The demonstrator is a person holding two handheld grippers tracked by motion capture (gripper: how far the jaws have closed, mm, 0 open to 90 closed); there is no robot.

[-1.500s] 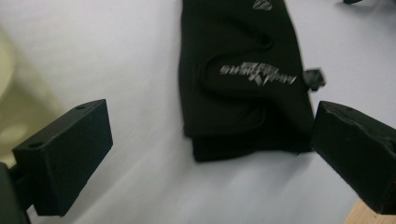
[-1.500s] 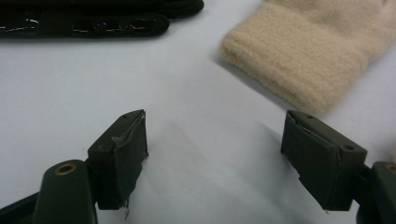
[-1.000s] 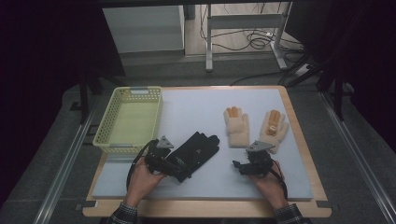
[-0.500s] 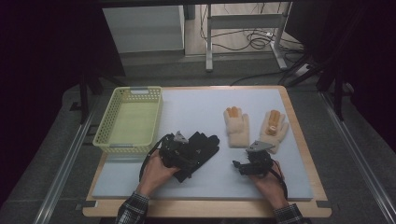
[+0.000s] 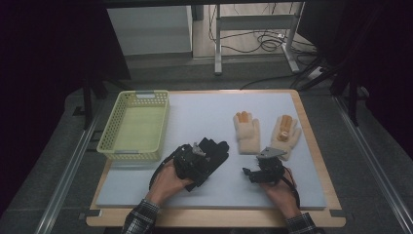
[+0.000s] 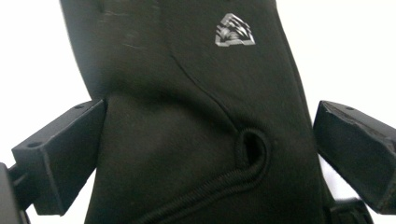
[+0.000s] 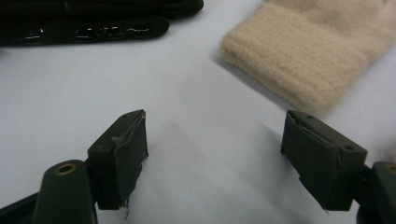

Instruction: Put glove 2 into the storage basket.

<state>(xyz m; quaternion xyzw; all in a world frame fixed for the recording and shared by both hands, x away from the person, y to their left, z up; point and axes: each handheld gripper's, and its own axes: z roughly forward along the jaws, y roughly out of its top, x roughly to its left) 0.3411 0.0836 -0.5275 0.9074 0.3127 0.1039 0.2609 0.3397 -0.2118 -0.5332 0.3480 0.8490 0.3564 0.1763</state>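
My left hand-held gripper sits over the wrist end of the black glove, its jaws spread wide to either side of the cuff. In the left gripper view one jaw touches the glove's edge and the other stands a little apart from it, so nothing is pinched. The glove lies flat on the surface, fingers pointing away from me, with a small silver logo on its back and a cord loop near the cuff.

My right hand-held gripper rests low on the surface to the right of the black glove, jaws wide and holding nothing; bare surface lies between them.

Just beyond the right hand-held gripper lie two beige gloves: one nearer the black glove, the other further right, with its cuff close to the right hand-held gripper. To the left of the black glove stands a yellow basket, near it but not touching. Nothing lies between glove and basket.
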